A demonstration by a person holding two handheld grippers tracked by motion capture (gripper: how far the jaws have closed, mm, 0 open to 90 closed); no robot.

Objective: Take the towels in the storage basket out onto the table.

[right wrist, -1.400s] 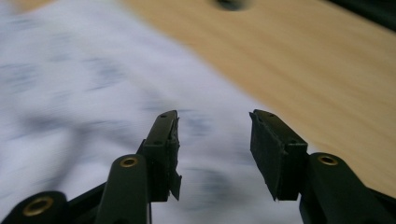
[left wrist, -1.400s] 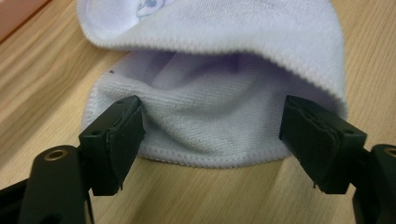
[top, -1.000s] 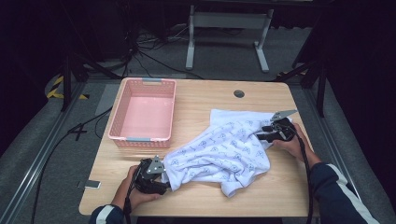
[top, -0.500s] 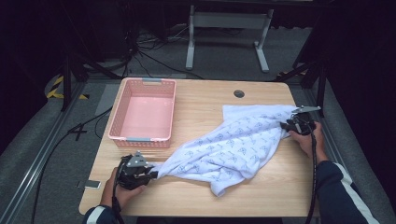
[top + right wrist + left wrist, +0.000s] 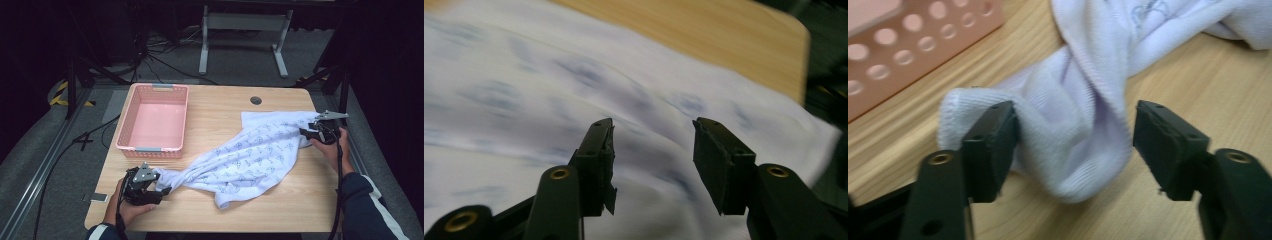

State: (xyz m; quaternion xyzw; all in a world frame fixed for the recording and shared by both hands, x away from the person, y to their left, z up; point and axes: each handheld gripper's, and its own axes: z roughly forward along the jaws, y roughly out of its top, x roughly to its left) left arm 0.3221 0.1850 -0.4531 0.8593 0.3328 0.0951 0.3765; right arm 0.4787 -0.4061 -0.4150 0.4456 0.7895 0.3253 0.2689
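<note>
A white cloth with a faint blue print (image 5: 250, 157) lies stretched diagonally across the wooden table (image 5: 295, 210), from near left to far right. Its twisted near-left end (image 5: 1068, 125) lies between the jaws of my left gripper (image 5: 1075, 132), which stands open; the cloth touches one jaw and stays clear of the other. In the high view the left gripper (image 5: 159, 186) sits at the table's front left. My right gripper (image 5: 306, 133) is at the cloth's far right corner, open, with its jaws spread just over the flat cloth (image 5: 574, 85).
An empty pink perforated basket (image 5: 150, 149) stands at the table's back left, its wall (image 5: 903, 55) close to the left gripper. A round cable hole (image 5: 256, 100) is near the back edge. A small grey object (image 5: 95, 197) sits at the table's front-left edge.
The bunched cloth has been drawn out into a long diagonal. The left gripper moved left along the front edge, and the right gripper moved right toward the table's side.
</note>
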